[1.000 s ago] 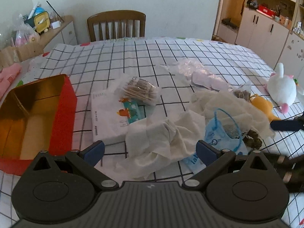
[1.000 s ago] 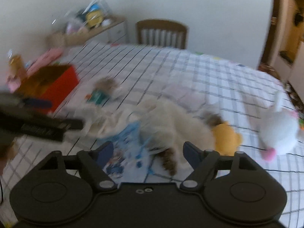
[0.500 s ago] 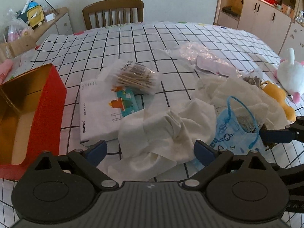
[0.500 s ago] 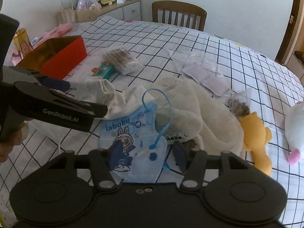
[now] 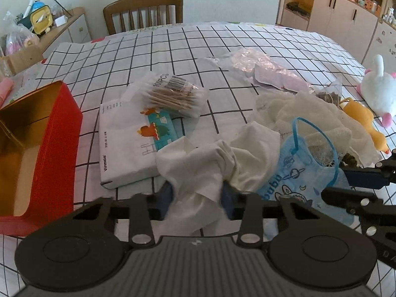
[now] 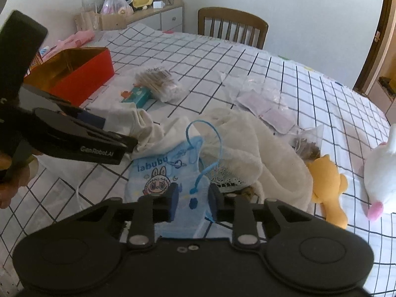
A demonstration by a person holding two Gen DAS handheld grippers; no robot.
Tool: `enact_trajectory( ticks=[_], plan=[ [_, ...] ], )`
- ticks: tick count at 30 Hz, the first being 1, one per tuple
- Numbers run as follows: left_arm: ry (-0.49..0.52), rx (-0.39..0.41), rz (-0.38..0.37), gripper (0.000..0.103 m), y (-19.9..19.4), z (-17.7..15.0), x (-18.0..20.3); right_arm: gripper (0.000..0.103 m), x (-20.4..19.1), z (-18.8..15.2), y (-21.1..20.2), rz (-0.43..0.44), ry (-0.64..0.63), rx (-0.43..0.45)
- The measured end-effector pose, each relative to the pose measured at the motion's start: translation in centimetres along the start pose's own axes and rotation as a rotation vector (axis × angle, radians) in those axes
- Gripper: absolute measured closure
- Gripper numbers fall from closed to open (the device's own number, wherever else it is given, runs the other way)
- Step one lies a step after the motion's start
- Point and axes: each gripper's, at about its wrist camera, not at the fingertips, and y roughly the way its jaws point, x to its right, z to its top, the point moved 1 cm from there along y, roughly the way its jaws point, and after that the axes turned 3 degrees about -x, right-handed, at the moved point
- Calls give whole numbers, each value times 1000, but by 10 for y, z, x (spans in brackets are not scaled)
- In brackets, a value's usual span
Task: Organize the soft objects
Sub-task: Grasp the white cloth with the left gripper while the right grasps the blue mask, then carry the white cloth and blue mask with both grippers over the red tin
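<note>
My left gripper is shut on the near end of a crumpled white cloth, which also shows in the right wrist view. My right gripper is shut on the lower edge of a blue labubu face mask with blue ear loops; the mask also shows in the left wrist view. A cream towel lies bunched behind the mask. A yellow plush and a white plush lie to the right.
An open red box with a gold inside stands at the left. A white tissue pack and a bag of cotton swabs lie mid-table. Clear plastic packets lie further back. A wooden chair stands behind the checked tablecloth.
Both grippers have gone from open to shut: the left on the white cloth, the right on the blue mask. Both have moved forward and down onto the pile.
</note>
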Motion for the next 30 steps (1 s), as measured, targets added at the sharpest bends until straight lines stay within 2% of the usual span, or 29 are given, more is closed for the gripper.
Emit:
enact_trajectory(
  ticks=[1, 3, 4, 8, 21, 30],
  plan=[
    [6, 4, 5, 71, -1, 0, 0, 87, -1, 0, -1, 4, -2, 4],
    [19, 11, 11, 80, -2, -1, 1, 96, -2, -1, -3, 7, -9, 11],
    [23, 14, 10, 84, -3, -1, 1, 98, -3, -1, -4, 6, -11, 13],
    [20, 22, -4, 91, -6, -2, -2, 102, -1, -2, -8, 19, 15, 37],
    [-32, 75, -8, 93, -40, -2, -23, 102, -5, 7, -41, 41, 52, 111],
    [-62, 132, 14, 93, -79, -1, -49, 102, -10, 22, -69, 62, 55, 165]
  ],
)
